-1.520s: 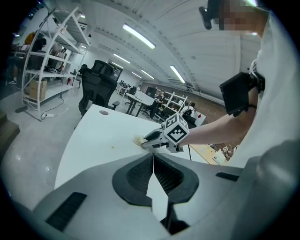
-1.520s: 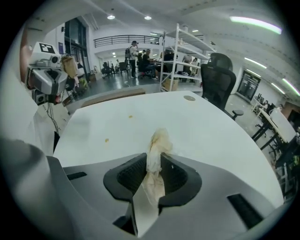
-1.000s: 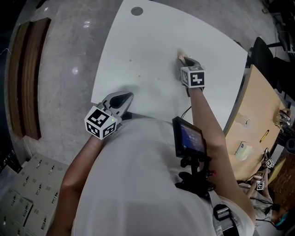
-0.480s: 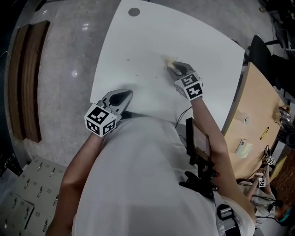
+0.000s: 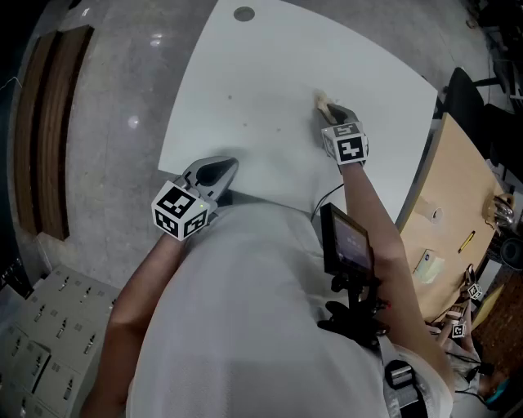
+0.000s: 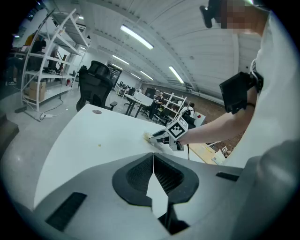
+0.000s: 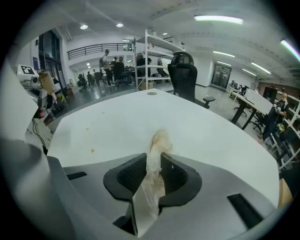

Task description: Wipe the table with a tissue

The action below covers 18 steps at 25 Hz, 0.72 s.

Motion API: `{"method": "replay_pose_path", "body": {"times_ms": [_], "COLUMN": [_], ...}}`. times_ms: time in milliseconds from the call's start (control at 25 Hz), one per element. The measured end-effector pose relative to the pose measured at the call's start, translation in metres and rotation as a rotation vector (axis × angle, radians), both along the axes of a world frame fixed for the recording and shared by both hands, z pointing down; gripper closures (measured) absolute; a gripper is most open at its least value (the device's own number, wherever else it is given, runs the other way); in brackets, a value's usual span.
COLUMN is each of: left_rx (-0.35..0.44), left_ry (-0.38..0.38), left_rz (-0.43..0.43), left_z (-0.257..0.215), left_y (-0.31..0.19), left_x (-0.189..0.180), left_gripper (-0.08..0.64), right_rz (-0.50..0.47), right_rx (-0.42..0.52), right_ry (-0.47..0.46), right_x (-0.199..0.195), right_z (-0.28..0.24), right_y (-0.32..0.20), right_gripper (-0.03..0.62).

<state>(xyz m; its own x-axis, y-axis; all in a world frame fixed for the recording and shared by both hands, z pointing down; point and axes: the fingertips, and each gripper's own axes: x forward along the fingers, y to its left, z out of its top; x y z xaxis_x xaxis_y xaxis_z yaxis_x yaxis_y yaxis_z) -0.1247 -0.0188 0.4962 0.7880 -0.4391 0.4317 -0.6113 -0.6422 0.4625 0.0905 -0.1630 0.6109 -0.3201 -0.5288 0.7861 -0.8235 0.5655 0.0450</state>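
A crumpled, stained tissue [image 7: 157, 150] is clamped between the jaws of my right gripper [image 7: 154, 165], and its tip sticks out forward. In the head view the right gripper [image 5: 331, 113] points down at the white table [image 5: 270, 73], with the tissue [image 5: 321, 101] pressed on the surface right of the middle. The left gripper view shows that tissue [image 6: 147, 137] small on the tabletop. My left gripper [image 5: 214, 175] rests at the table's near edge, its jaws together with nothing between them [image 6: 153, 164]. Small yellowish specks [image 7: 92, 150] lie on the table [image 7: 197, 126].
A round grommet hole [image 5: 243, 14] sits near the table's far edge. A wooden desk [image 5: 458, 204] with small items stands to the right. Grey floor [image 5: 114, 122] lies left of the table. A black office chair [image 7: 183, 75] stands behind the table's far side.
The right gripper with the tissue slid left across the table half a second ago, then back right to about where it began. The left gripper stayed put.
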Motion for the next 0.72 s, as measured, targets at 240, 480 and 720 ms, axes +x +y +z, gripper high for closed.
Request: {"method": "replay_pose_path", "body": {"times_ms": [240,480,720], "left_rx": [-0.004,-0.004,-0.009], "left_ry": [-0.006,-0.002,-0.005], "left_rz": [-0.05,-0.057,-0.039], "left_z": [0.002,0.003,0.004], "left_y": [0.005,0.008,0.008], "left_x": [-0.006,-0.003,0.002], "left_gripper": [0.552,0.552,0.552], "right_rz": [-0.082,-0.277,-0.526], "right_rx": [-0.023,-0.039,-0.06], "right_ry": [0.024,-0.044,-0.067], "right_x": [-0.036,-0.097,-0.145], "right_z": [0.008,0.006,0.005], "right_y": [0.008,0.054,0.115], "right_gripper": [0.499,0.499,0.499]}}
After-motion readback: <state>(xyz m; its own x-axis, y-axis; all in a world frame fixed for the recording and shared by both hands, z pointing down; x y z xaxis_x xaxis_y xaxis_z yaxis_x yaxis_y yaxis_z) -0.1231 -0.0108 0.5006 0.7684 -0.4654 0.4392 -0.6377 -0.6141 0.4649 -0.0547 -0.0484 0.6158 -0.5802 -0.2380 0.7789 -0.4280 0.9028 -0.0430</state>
